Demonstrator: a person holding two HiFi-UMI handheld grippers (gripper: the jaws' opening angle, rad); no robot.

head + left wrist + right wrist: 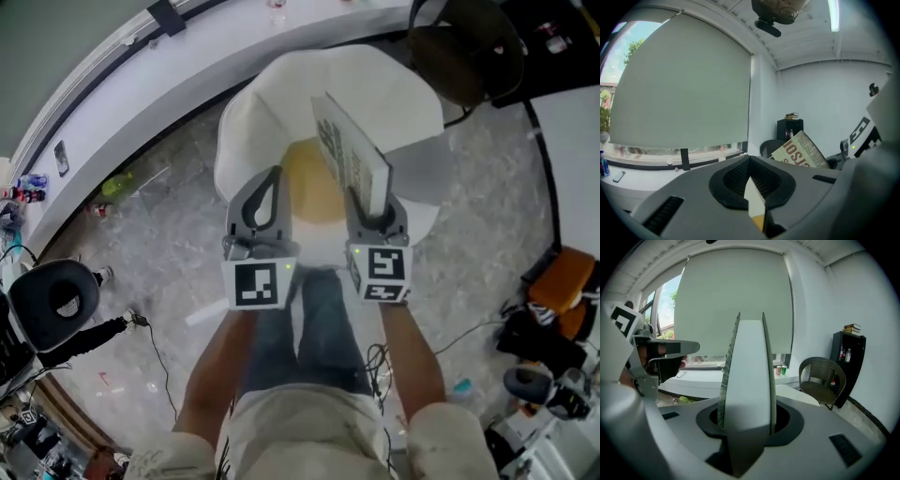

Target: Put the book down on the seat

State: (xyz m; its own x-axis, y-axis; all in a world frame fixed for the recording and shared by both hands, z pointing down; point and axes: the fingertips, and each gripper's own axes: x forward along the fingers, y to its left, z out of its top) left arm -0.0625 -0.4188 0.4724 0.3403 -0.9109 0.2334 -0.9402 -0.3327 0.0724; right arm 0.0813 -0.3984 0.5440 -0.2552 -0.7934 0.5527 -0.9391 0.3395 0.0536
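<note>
While the right gripper (373,208) clamps its jaws on the thin printed book (347,150), upright above the white chair (253,112) and its yellow seat (305,183), setting it down remains; the left gripper (274,176), jaws seemingly closed, carries nothing.

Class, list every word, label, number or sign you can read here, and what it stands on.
"ISO": large red letters, cut off at the edge, on the book cover in the left gripper view.
Smaller cover print: too blurred to read.
Cans: labels too small to read.
Right gripper cube: a square marker, no words.
</note>
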